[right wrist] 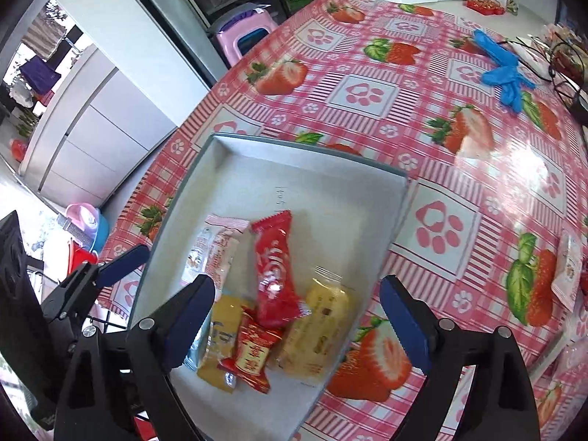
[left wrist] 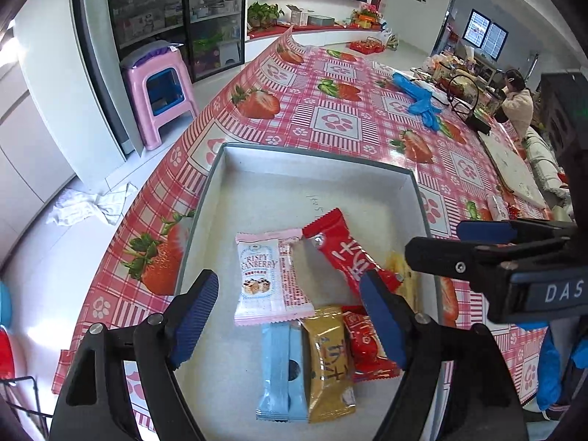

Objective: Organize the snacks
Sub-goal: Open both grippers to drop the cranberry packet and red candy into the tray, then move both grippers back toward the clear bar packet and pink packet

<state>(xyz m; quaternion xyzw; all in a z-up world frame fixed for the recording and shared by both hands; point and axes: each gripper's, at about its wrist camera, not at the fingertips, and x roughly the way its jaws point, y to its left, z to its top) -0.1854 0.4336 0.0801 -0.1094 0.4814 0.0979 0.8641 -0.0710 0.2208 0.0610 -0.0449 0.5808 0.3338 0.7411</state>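
Snacks all sit in the grey tray point(left wrist: 220, 169) on the strawberry tablecloth point(left wrist: 330, 110): pink cranberry bar point(left wrist: 264, 279), long red wrapper point(right wrist: 273, 268), gold packet point(left wrist: 327, 364). Left gripper point(left wrist: 290, 316) and right gripper point(right wrist: 297, 321) both hover spread wide, holding nothing

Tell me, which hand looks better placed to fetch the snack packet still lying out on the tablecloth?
Probably the right gripper: open, empty, and its view shows the loose packet to its right, outside the tray. The left gripper, also open, hovers over the tray's snacks.
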